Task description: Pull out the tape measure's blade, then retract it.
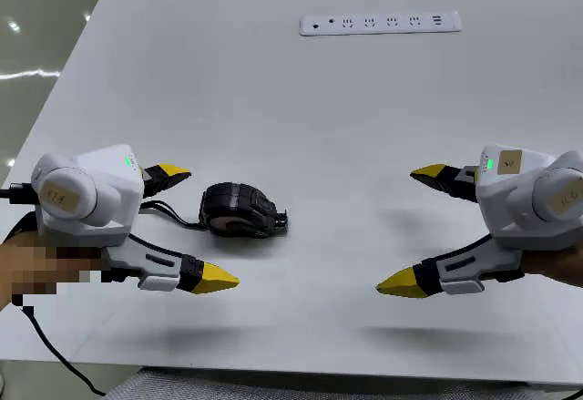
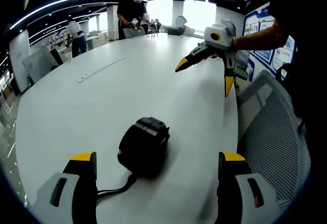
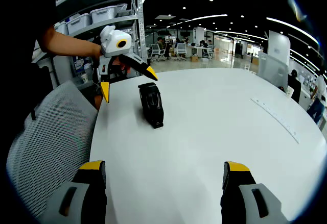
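Observation:
A black tape measure (image 1: 239, 210) lies on the white table (image 1: 310, 127), its blade drawn in and a black wrist strap trailing to its left. In the left gripper view the tape measure (image 2: 144, 145) sits just ahead, between the two yellow tips. My left gripper (image 1: 196, 227) stands open around its left side, touching nothing. My right gripper (image 1: 417, 229) hovers open at the right, well apart from the tape measure (image 3: 152, 104). The right gripper (image 2: 212, 66) also appears far across the table in the left gripper view, and the left gripper (image 3: 125, 78) in the right gripper view.
A white power strip (image 1: 380, 24) lies at the far middle of the table. The table's near edge runs along the bottom of the head view, with a mesh chair back (image 3: 48, 132) beside it. People stand in the room beyond the table.

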Demonstrator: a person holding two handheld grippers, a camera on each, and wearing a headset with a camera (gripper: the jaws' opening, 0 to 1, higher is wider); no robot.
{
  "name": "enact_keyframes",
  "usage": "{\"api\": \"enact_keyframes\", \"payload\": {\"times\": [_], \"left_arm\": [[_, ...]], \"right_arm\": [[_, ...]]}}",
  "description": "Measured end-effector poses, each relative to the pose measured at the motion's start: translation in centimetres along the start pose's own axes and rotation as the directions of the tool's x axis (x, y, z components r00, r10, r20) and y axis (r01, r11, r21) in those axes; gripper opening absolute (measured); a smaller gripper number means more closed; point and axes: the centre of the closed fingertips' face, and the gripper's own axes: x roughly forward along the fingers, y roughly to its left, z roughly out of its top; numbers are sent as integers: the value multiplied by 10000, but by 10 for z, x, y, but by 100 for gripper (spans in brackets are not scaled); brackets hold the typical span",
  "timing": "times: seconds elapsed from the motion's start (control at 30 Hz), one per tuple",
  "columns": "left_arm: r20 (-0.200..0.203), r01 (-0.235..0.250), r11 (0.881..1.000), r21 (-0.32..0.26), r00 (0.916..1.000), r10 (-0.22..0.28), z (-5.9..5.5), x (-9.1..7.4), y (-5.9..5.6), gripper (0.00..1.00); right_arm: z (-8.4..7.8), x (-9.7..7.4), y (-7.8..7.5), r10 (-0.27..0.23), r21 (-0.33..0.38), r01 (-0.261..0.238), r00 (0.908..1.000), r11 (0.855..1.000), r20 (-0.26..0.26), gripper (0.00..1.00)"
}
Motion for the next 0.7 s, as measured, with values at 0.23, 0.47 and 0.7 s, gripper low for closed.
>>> {"api": "enact_keyframes", "payload": {"times": [0.23, 0.47, 0.7], "left_arm": [[-173, 208, 9994, 264, 9996, -204, 1, 4, 3, 94], [-382, 491, 9970, 594, 9982, -469, 0, 9, 5, 87], [-507, 768, 9934, 858, 9961, -726, 0, 12, 6, 78]], "right_arm": [[6, 9, -2, 208, -254, -207, 9998, 9995, 35, 92], [16, 20, -3, 401, -514, -391, 9990, 9979, 179, 87], [23, 34, -5, 588, -797, -562, 9978, 9952, 311, 79]]}}
